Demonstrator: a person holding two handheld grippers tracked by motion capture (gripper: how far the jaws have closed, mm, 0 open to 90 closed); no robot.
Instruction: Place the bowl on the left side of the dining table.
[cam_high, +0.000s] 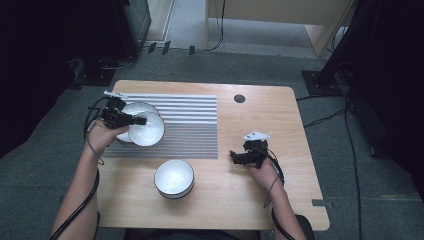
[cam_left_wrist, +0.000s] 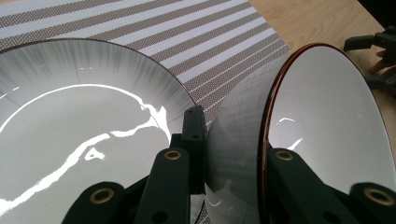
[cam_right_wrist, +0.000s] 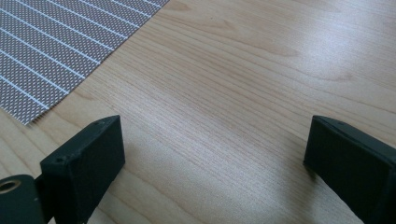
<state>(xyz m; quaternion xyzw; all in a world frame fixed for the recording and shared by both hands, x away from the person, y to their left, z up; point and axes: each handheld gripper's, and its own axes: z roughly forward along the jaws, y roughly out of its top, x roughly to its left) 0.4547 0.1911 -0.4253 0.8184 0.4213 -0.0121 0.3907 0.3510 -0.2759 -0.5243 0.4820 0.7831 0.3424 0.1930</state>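
The left gripper (cam_high: 131, 120) holds a white bowl (cam_high: 146, 129) by its wall: in the left gripper view one jaw lies inside the bowl (cam_left_wrist: 322, 121) and the other presses on its outside, so the jaws are closed on the rim (cam_left_wrist: 271, 116) and the bowl is tilted up on its edge. It hangs over the striped placemat (cam_high: 190, 120), just beside a second white bowl (cam_high: 136, 109) that sits on the mat; from above their rims seem to overlap, but I cannot tell if they really touch.

The step in hand looks like bringing the held bowl to its neighbour, maybe to stack it or to set it down next to it. To do this well, the grip should stay firm, because a thin glazed wall can slip between flat pads. The wrist should first turn the bowl level, then lower it slowly, so that the foot meets the surface flat and not on one edge. The jaws should open only when the bowl rests by its own weight.

The right gripper (cam_high: 239, 157) waits above the bare wooden table (cam_high: 260, 110), well apart from the mat, its jaws wide open with nothing between them. A third bowl (cam_high: 174, 178) stands on the wood near the front edge, between the two hands, untouched.
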